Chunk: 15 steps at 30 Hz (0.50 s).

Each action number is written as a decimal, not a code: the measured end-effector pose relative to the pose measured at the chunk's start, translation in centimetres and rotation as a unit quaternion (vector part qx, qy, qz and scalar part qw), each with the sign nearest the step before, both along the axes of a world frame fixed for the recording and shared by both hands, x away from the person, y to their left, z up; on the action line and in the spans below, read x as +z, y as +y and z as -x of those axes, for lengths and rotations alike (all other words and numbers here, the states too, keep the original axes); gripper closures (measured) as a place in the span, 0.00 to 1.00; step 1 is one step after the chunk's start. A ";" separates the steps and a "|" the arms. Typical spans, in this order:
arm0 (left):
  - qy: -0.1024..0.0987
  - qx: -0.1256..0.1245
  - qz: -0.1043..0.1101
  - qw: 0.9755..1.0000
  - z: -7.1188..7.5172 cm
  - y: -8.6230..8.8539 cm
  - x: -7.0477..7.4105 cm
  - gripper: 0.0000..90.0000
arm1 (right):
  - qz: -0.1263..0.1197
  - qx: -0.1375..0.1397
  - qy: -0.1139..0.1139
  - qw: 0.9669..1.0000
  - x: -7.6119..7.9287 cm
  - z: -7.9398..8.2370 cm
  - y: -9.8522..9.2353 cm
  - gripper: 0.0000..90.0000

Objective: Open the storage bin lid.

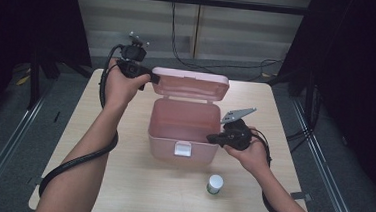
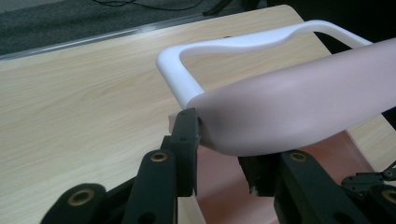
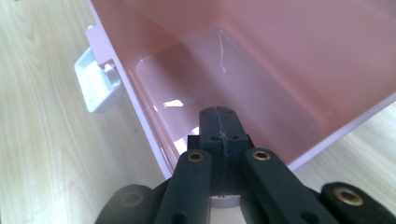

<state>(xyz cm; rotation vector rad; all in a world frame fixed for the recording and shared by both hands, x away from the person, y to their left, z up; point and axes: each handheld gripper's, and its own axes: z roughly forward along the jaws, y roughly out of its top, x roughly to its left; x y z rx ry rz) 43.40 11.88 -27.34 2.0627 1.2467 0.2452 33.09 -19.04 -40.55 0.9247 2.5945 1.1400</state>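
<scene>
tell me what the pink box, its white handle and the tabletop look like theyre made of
Pink box: looks like moulded plastic, smooth and slightly glossy; light glints on its inner floor in the right gripper view.
White handle: probably plastic too, a smooth rounded bar with a soft sheen.
Tabletop: pale wood grain, matt; solid wood or printed laminate, I cannot tell.
</scene>
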 end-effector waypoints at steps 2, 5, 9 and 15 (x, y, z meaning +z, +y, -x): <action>-0.001 0.003 -0.003 1.000 -0.2 -0.1 0.1 0.78 | -0.006 0.001 0.000 1.000 0.0 0.0 -0.1 1.00; 0.000 0.004 -0.006 1.000 -0.6 -0.2 0.2 0.80 | -0.009 0.000 -0.001 1.000 -0.1 0.0 -0.2 1.00; 0.002 0.007 -0.009 1.000 -1.0 -0.3 0.3 0.81 | -0.010 0.003 -0.001 1.000 -0.1 0.0 -0.2 1.00; 0.010 0.015 -0.017 1.000 -1.8 -0.5 0.4 0.84 | -0.009 0.006 0.001 1.000 -0.1 -0.1 -0.3 1.00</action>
